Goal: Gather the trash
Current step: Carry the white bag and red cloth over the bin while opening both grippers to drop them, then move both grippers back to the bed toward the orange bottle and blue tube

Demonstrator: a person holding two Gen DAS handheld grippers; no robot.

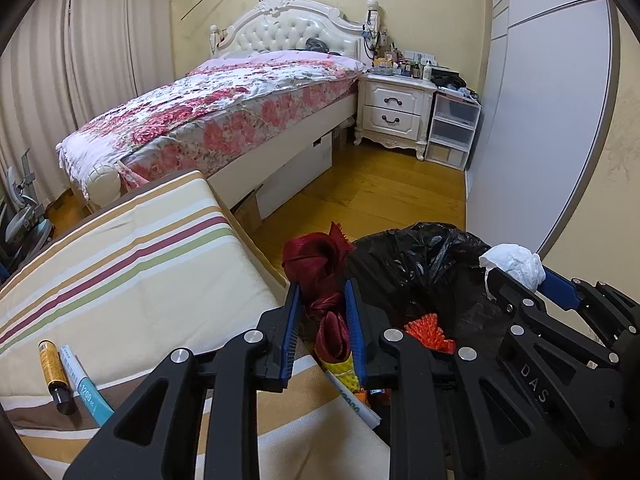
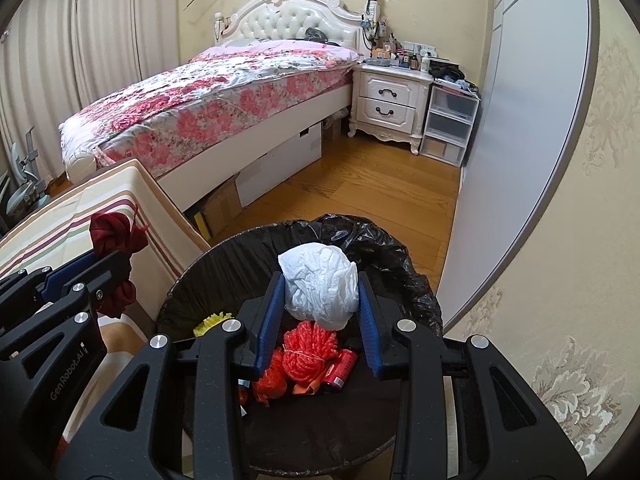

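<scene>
My left gripper is shut on a dark red cloth, held at the left rim of a bin lined with a black bag. In the right wrist view that left gripper and the red cloth show at the left. My right gripper is shut on a white crumpled paper wad above the bin's mouth. The left wrist view shows the right gripper with the wad at the right. Inside the bin lie an orange net bundle, a red can and a yellow scrap.
A striped cushion lies left of the bin with a yellow tube and a white-blue tube on it. Beyond are a floral bed, a white nightstand, plastic drawers, a wardrobe door and wood floor.
</scene>
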